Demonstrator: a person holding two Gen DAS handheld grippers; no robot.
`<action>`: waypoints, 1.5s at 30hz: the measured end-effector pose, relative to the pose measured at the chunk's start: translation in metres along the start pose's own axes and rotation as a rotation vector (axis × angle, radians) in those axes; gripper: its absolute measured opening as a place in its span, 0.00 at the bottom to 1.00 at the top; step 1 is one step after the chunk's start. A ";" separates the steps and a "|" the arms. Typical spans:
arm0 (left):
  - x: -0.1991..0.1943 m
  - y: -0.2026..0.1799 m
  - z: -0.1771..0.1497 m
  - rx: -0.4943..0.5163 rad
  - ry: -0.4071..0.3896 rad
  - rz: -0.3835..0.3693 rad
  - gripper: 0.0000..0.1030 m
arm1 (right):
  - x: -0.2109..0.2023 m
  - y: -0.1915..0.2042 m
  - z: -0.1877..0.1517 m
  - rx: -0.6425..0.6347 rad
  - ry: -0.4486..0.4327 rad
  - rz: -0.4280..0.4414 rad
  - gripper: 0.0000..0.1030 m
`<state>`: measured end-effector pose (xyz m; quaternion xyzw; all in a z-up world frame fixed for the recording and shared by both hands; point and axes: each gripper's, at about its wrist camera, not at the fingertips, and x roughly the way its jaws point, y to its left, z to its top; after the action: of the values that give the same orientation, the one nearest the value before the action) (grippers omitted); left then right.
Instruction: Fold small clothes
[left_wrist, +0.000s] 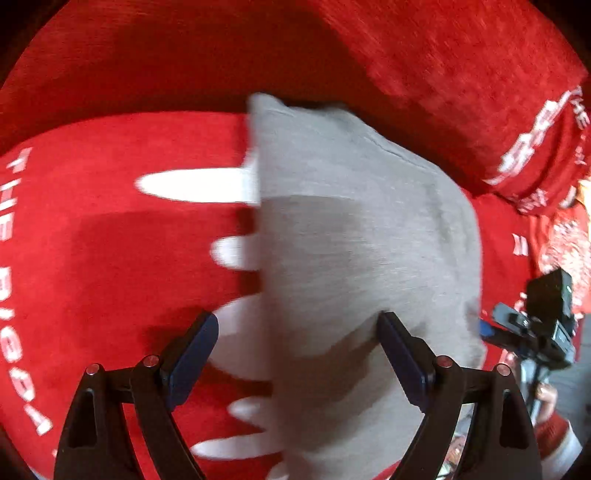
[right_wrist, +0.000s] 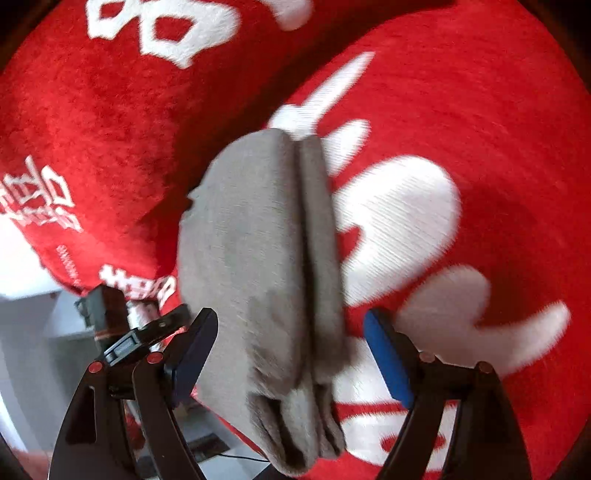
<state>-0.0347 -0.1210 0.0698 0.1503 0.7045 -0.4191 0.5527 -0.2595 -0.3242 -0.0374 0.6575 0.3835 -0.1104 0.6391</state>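
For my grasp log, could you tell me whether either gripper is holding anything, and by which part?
Nothing is held. Both the left gripper and the right gripper have open jaws either side of the folded grey garment, which lies unclamped.

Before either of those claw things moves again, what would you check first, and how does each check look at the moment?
1. Left gripper open: ok, its jaws stand wide apart over the grey cloth.
2. Right gripper open: ok, jaws apart on either side of the cloth's end.
3. Cloth already folded: ok, the right wrist view shows stacked layers with a seam line down the middle.
4. Cloth resting on the red blanket: ok in the left view; in the right view cannot tell whether its near end overhangs the edge.
5. Either gripper touching the cloth: cannot tell, the pictures are blurred.
6. Other gripper out of the way: ok, it sits off to the side.
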 end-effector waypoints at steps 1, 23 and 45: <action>0.004 -0.002 0.002 0.010 0.007 -0.020 0.87 | 0.007 0.004 0.004 -0.017 0.012 0.017 0.82; -0.040 -0.015 -0.009 0.051 -0.059 -0.165 0.42 | 0.022 0.048 -0.017 0.030 0.017 0.242 0.29; -0.119 0.113 -0.119 -0.025 -0.093 0.047 0.42 | 0.126 0.132 -0.117 -0.125 0.121 -0.128 0.30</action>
<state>0.0051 0.0672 0.1344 0.1402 0.6794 -0.4039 0.5963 -0.1286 -0.1554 0.0011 0.5959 0.4688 -0.0868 0.6462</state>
